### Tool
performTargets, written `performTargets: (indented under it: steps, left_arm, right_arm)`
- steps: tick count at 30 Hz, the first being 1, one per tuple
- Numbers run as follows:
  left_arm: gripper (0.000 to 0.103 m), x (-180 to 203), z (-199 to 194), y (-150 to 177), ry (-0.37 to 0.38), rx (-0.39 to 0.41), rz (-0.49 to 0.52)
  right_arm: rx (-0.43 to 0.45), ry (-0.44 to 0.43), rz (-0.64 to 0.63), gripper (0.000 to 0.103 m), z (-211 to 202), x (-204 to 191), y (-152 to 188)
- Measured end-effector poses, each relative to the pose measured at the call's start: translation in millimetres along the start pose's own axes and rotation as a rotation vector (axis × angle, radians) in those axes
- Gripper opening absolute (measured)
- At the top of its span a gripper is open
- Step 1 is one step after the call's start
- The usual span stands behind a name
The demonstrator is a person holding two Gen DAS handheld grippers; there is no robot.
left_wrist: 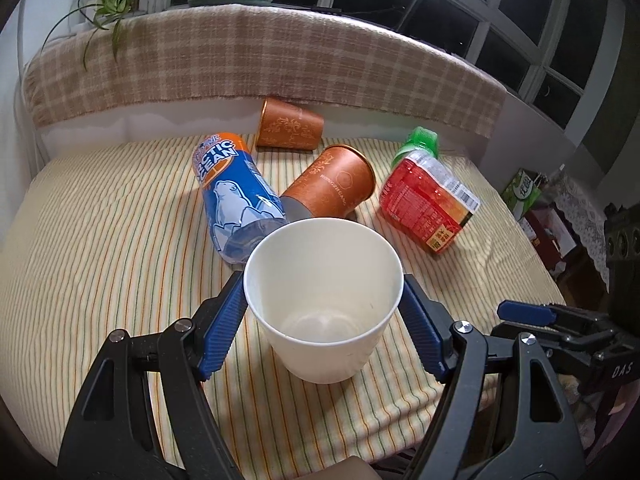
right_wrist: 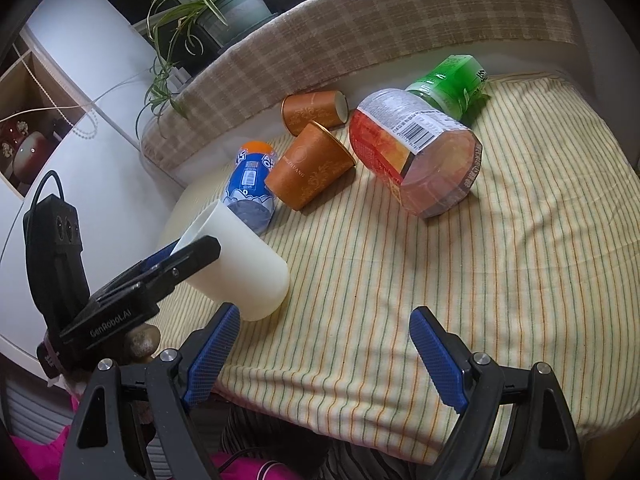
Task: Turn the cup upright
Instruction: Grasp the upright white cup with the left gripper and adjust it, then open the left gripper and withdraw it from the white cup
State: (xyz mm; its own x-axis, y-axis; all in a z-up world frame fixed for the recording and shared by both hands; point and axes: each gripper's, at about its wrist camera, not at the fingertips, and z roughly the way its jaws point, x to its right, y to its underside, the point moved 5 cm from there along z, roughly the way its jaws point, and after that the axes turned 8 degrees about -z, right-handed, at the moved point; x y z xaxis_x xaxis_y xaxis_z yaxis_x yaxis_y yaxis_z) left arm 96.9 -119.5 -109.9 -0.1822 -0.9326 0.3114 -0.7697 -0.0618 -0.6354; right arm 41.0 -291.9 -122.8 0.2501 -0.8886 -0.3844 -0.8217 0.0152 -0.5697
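The striped surface [left_wrist: 100,240] carried bottles and orange cups. The white cup [left_wrist: 324,300], tilted, sat clamped near its rim in the left claw [left_wrist: 322,322]. It looked light, thin-walled, easily crushed. The right claw [right_wrist: 324,356] stood apart, empty.

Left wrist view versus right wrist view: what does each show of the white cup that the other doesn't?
Only the left wrist view shows the white cup's open mouth and empty inside, with the left tool closed on both sides. Only the right wrist view shows the cup's outer wall tilted, its base edge near the striped cloth, and the right tool open, holding nothing. Both show two orange cups and two bottles lying behind.
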Motion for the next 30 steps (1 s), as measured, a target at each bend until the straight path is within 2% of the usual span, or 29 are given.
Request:
performTargets:
  steps: [9, 13, 21, 26, 30]
  left_arm:
    - [0.08, 8, -4, 8, 0.046, -0.025, 0.021]
    - [0.089, 11, -6, 12, 0.066, -0.041, 0.031]
    - [0.093, 7, -16, 24, 0.065, -0.047, 0.045]
    - [0.093, -3, -31, 25, 0.035, -0.004, 0.044]
    - [0.093, -9, -51, 24, -0.002, 0.066, 0.054]
  right_arm:
    - [0.017, 0.01, -0.004, 0.089, -7, -1, -1]
    - [0.031, 0.022, -0.012, 0.089, -13, -2, -3]
    - [0.062, 0.042, -0.02, 0.089, -23, -5, -5]
    - [0.108, 0.085, -0.057, 0.089, -32, -13, -10]
    - [0.161, 0.136, -0.111, 0.091, -42, -25, -14]
